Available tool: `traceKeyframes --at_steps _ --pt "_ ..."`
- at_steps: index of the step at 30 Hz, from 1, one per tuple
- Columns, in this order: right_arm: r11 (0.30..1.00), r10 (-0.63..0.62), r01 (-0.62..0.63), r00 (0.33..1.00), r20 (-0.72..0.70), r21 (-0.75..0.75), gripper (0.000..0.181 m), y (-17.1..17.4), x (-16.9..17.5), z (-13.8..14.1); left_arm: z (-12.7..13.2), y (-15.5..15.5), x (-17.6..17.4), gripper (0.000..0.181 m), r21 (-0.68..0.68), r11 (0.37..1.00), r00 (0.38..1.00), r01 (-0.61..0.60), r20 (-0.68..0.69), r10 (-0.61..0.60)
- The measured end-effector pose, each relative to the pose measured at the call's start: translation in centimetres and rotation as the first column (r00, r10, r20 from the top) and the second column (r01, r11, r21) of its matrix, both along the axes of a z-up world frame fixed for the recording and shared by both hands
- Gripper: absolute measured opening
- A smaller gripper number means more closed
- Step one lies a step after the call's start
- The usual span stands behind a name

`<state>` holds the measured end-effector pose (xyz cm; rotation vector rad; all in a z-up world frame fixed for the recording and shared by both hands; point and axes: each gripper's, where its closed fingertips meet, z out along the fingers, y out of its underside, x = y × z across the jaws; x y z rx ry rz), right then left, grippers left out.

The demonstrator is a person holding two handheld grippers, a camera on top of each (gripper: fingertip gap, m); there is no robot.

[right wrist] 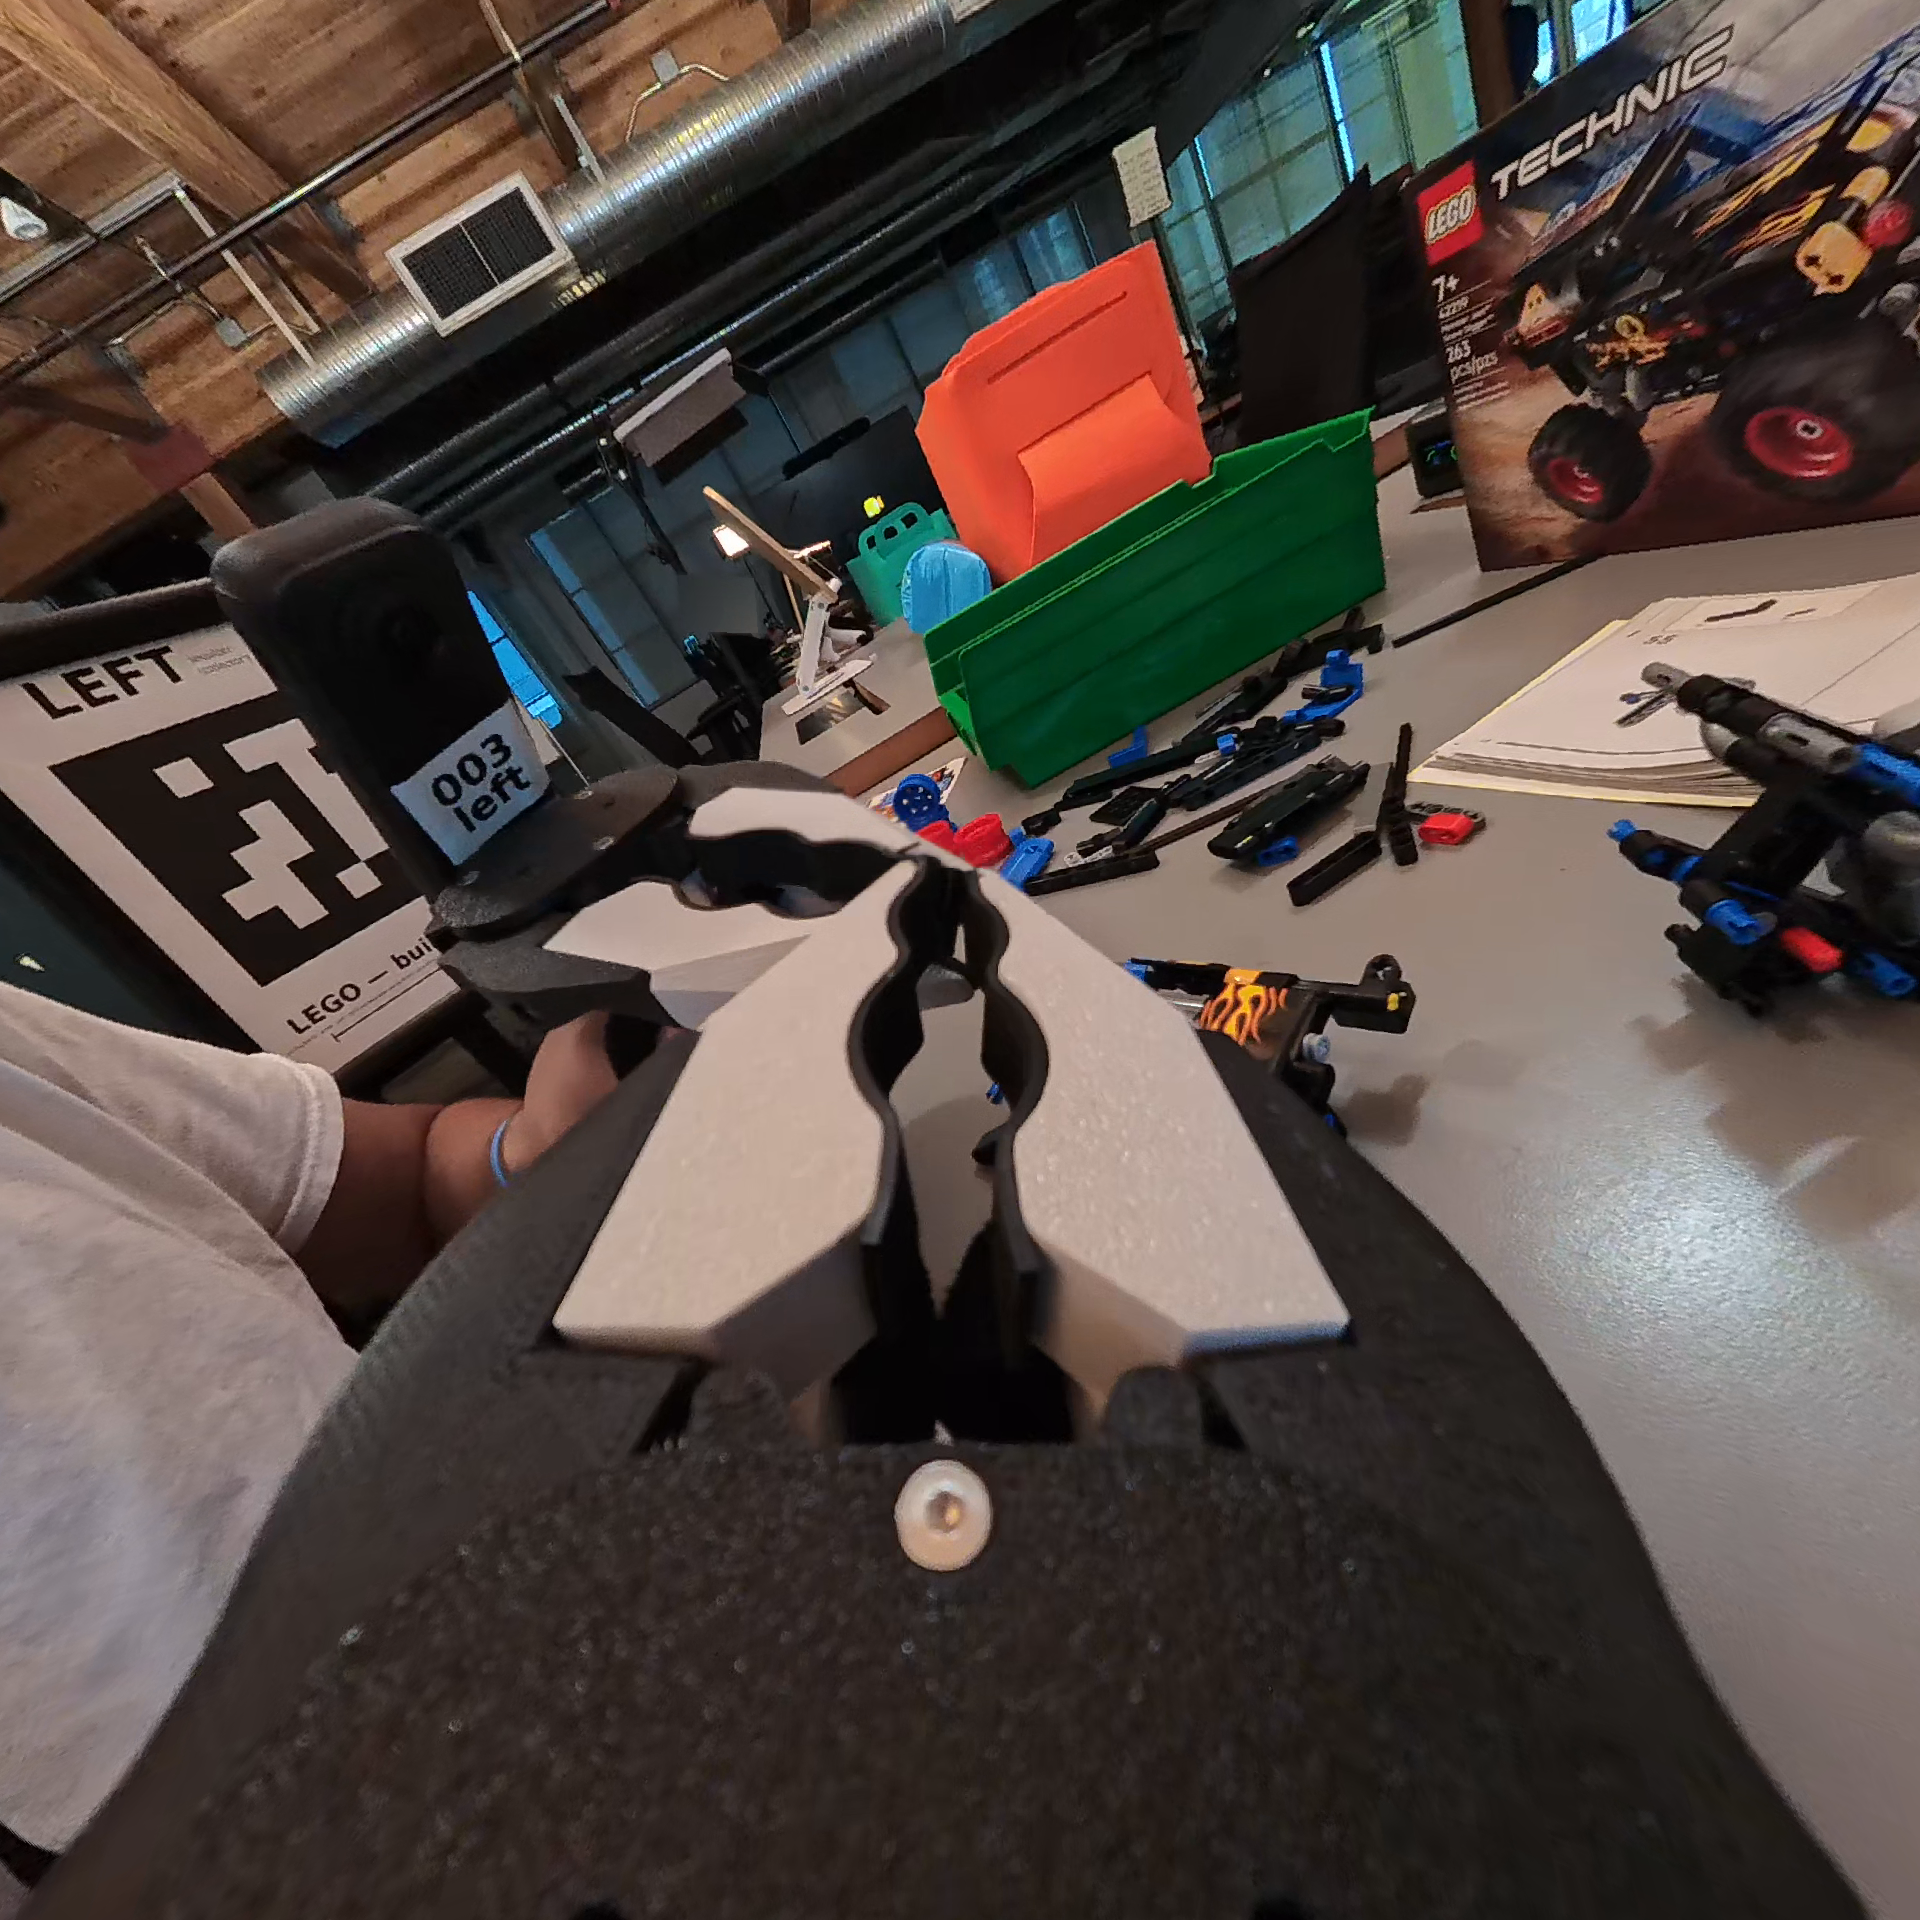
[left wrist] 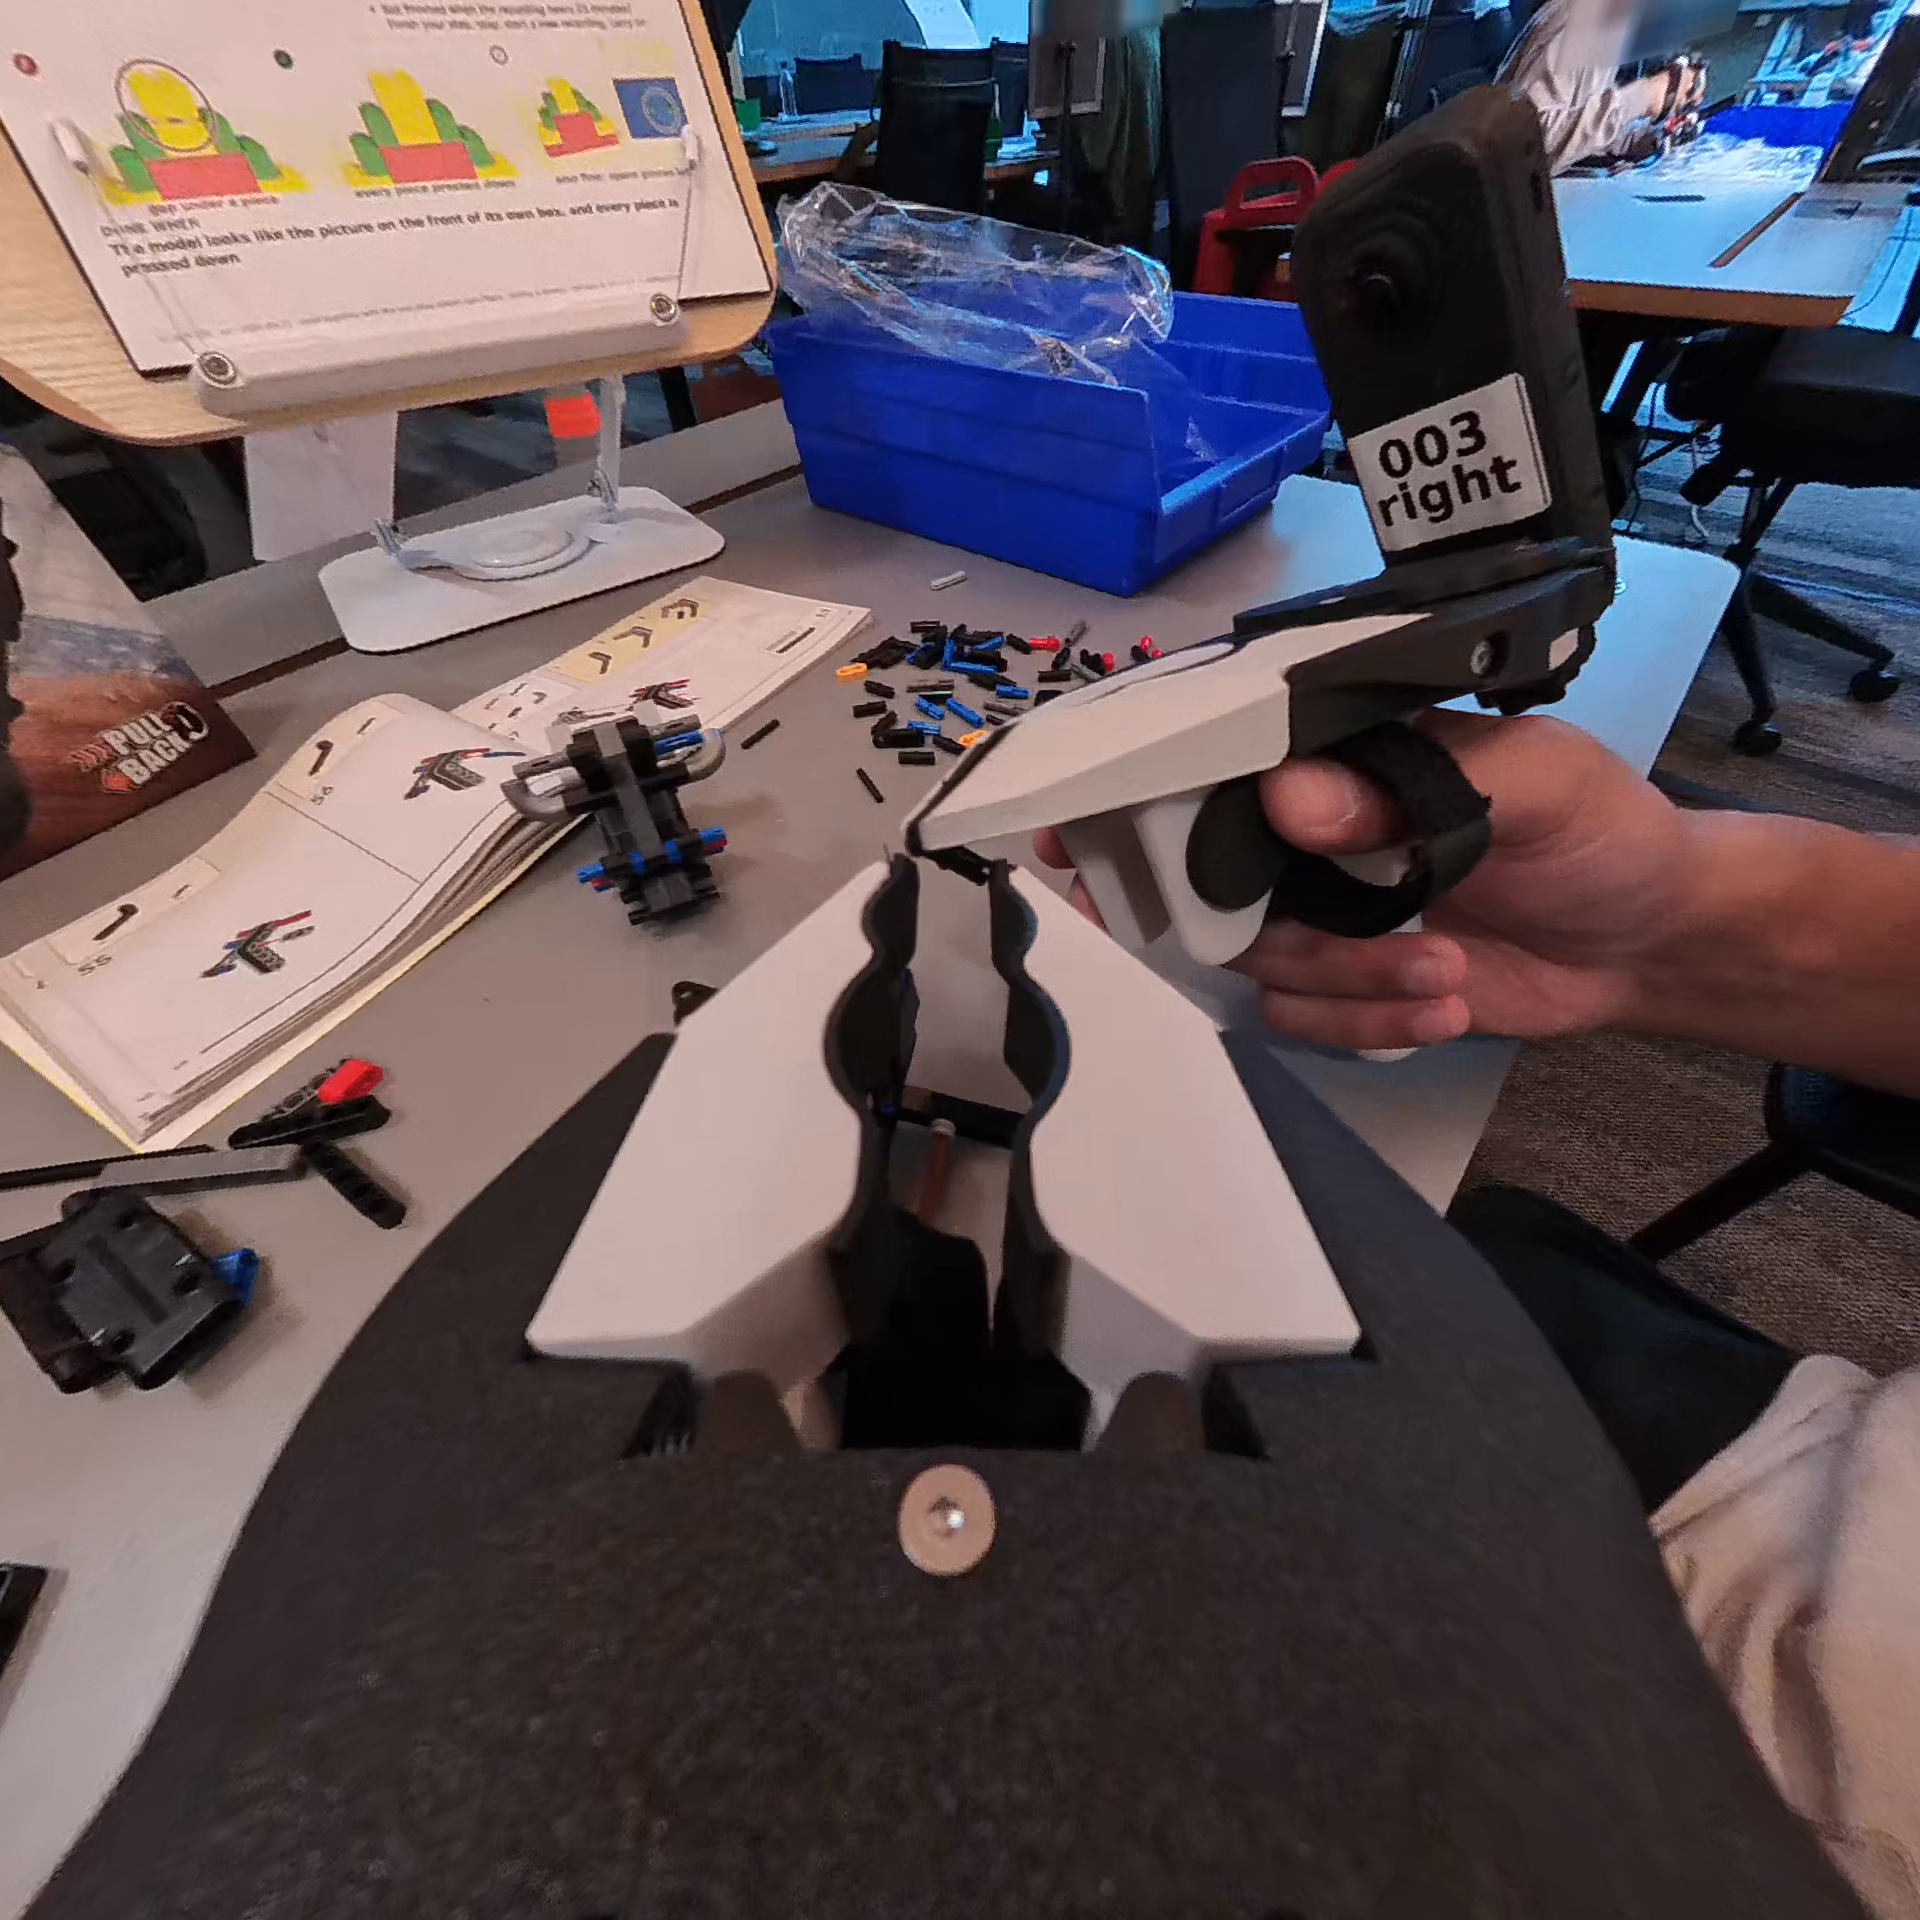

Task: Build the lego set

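Near left on the table (left wrist: 499, 1049): loose black beams (left wrist: 322, 1143), beside an open instruction booklet (left wrist: 312, 883). Just right of the booklet: the partly built chassis (left wrist: 644, 821), black with blue pins, resting untouched. Farther right: a scatter of small pins (left wrist: 956, 686), and beyond it a blue bin (left wrist: 1039, 468).

Centre, above the table: left gripper (left wrist: 951, 878) with jaws narrowly apart, meeting the right gripper (left wrist: 914, 840) tip to tip. Right jaws pinched together, apparently on a small black piece (left wrist: 964, 862), though too small and shadowed to be sure.

Probably mid-assembly, passing or re-seating one small connector between tools. Next: settle a firm grip, then carry it left to the chassis and align it squarely with its hole before pressing.
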<state>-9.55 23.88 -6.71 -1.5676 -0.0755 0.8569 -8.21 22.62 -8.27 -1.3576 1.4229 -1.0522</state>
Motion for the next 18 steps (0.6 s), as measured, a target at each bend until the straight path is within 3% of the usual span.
traceKeyframes --at_steps 6,11,15,18 --pt "1.000 -0.006 0.005 1.000 0.029 0.013 0.003 -0.1 0.1 -0.1 -0.5 -0.1 0.0 0.003 0.095 0.995 0.999 0.005 -0.040 -0.002" --pt "0.996 0.086 -0.083 0.991 0.108 -0.026 0.006 -0.9 0.0 -0.5 -1.4 0.0 -0.2 0.000 0.331 0.942 0.995 0.061 -0.099 -0.030" --pt "0.995 0.101 -0.099 0.944 0.314 -0.023 0.006 -1.8 0.5 -1.0 -1.9 0.3 -0.4 0.000 0.521 0.849 0.991 0.087 -0.131 -0.021" --pt "0.998 0.061 -0.056 0.851 0.522 -0.027 0.007 -2.2 1.0 -2.2 -2.1 0.3 -0.4 0.000 0.591 0.801 0.990 0.091 -0.142 -0.008"
